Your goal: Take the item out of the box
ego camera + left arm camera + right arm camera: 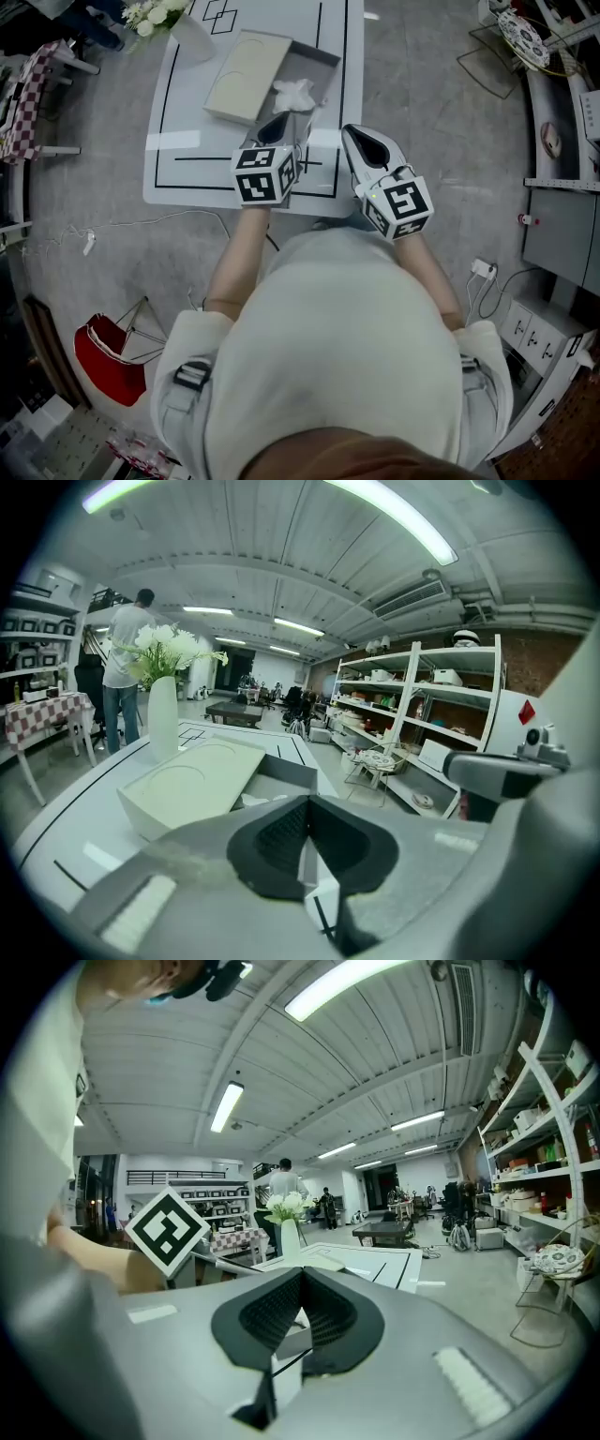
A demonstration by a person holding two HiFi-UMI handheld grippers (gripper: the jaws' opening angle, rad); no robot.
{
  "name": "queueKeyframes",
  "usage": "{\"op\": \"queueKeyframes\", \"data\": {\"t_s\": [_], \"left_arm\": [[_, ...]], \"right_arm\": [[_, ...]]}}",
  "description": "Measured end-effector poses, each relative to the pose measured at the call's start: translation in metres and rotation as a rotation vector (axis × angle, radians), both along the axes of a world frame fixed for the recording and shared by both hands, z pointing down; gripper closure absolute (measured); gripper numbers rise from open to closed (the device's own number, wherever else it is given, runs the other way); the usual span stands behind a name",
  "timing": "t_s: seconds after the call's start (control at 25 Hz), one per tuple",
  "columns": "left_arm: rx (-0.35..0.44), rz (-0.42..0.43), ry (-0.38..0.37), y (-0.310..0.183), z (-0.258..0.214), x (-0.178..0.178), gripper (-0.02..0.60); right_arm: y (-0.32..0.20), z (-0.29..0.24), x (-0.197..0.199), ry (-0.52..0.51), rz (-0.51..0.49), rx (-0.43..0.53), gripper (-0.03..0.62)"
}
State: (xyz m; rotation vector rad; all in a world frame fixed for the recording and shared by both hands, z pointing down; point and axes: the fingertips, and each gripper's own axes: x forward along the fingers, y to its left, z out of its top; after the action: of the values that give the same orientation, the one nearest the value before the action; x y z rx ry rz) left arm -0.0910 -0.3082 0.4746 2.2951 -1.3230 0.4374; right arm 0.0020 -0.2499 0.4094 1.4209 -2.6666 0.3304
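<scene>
An open grey box [317, 67] sits on the white table [178, 122], its pale lid [246, 75] resting at its left. Crumpled white paper [295, 94] lies in the box. My left gripper [279, 120] hovers just short of the box's near side, jaws shut and empty. In the left gripper view the gripper [307, 803] points at the box wall [286, 772], the lid [192, 780] and a bit of the paper [253, 801]. My right gripper [354, 136] hangs over the table's near right corner, to the right of the box. Its jaws [302, 1277] meet with nothing between them.
A white vase of flowers [187, 33] stands at the table's far left. A red chair [108, 361] and a cable [141, 225] are on the floor to the left. Shelves and a power strip [483, 270] lie to the right. A person [122, 667] stands far behind the table.
</scene>
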Motion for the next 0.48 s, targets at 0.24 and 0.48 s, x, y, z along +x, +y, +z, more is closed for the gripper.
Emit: {"op": "queueKeyframes", "data": {"t_s": [0.24,0.48], "left_arm": [[-0.044,-0.024,-0.036,-0.028,0.01,0.008,0.581],[-0.121,-0.068,-0.109,-0.048,0.029,0.007,0.581]], "right_arm": [[-0.027,-0.001,0.009,0.005,-0.039,-0.008,0.602],[-0.053,0.0,0.015,-0.009,-0.076,-0.03,0.603]]}}
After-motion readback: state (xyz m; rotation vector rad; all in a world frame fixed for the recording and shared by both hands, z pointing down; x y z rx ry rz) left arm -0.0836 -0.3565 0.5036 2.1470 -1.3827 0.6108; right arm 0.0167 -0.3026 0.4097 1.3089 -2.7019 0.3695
